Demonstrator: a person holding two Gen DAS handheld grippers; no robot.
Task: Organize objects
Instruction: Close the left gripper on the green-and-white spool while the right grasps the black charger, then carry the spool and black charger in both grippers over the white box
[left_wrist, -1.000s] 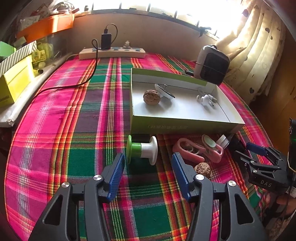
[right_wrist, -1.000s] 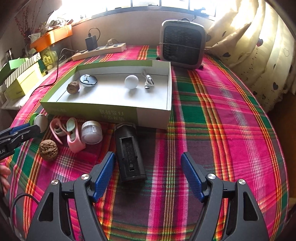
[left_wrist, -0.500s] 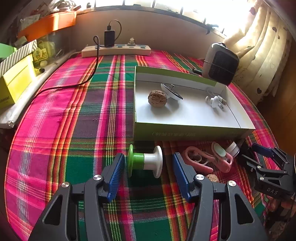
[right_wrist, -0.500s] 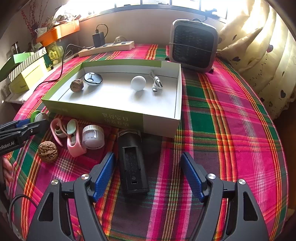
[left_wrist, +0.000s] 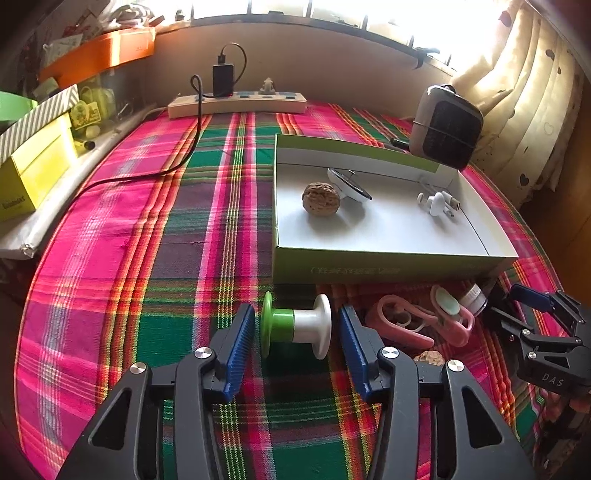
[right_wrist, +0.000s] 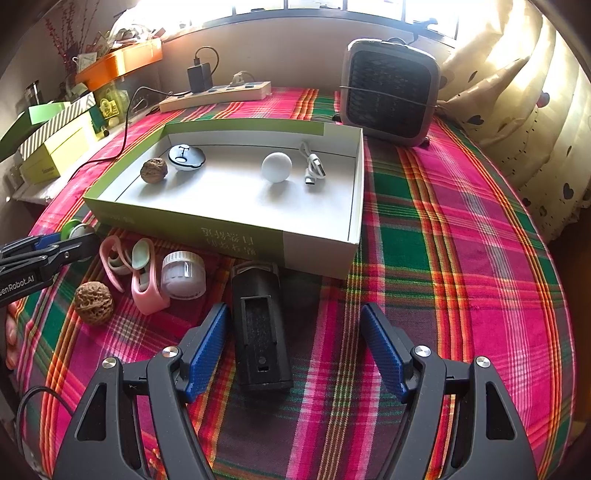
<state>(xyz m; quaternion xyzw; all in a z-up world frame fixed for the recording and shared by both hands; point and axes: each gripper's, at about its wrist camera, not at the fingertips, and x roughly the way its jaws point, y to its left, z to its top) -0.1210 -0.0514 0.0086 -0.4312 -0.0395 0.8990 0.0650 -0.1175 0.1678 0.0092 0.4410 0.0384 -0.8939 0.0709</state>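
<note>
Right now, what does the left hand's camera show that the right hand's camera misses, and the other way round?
Only the left view shows the whole green-and-white spool between the left gripper's open fingers. Only the right view shows the black device lying between the right gripper's open fingers, and the white jar in full. Both show the box, the walnut inside it and the pink clip.

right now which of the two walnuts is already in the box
The walnut beside the round black-and-white disc lies inside the box; the other walnut sits on the cloth near the pink clip.
</note>
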